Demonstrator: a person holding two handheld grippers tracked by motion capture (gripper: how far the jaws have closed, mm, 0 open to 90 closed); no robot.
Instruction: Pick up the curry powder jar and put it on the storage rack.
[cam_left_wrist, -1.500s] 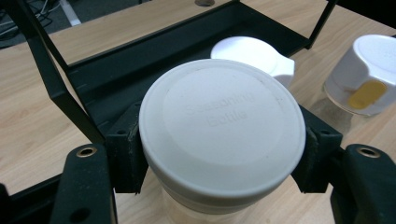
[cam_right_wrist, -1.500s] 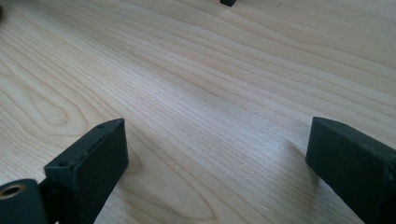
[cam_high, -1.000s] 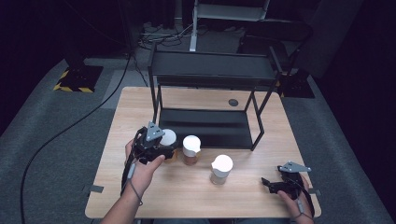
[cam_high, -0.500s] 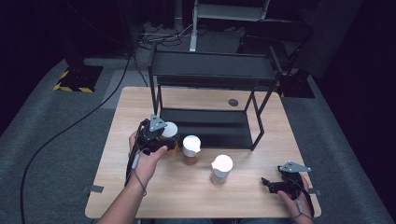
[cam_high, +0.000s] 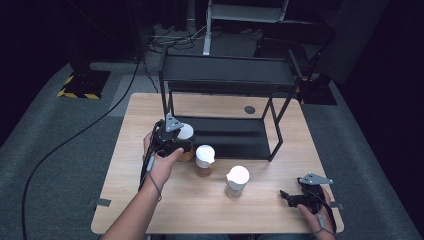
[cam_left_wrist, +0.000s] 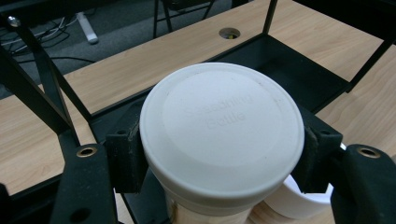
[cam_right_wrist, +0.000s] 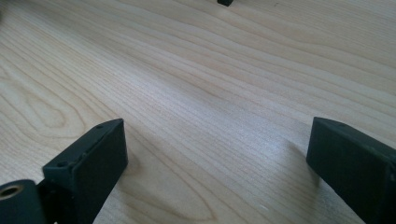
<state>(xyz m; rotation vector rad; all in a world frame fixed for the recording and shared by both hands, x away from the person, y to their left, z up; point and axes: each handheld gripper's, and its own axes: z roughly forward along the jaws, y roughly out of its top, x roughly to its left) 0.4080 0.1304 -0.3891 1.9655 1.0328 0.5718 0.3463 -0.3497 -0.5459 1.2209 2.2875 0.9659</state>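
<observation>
Three white-lidded jars are sitting on the wooden surface (cam_high: 150, 112) in front of a black two-tier rack (cam_high: 225, 80). The left gripper (cam_high: 172, 140) is pinching one jar (cam_left_wrist: 222, 140) just below its lid, its jaws pressing on both sides, at the rack's front left corner near the lower shelf. A second jar (cam_high: 204, 160) is standing just beside it, and a third (cam_high: 237, 181) is standing farther right, apart. The right gripper (cam_right_wrist: 219, 163) is resting low at the surface's near right corner, its jaws spread with only bare wood between them.
</observation>
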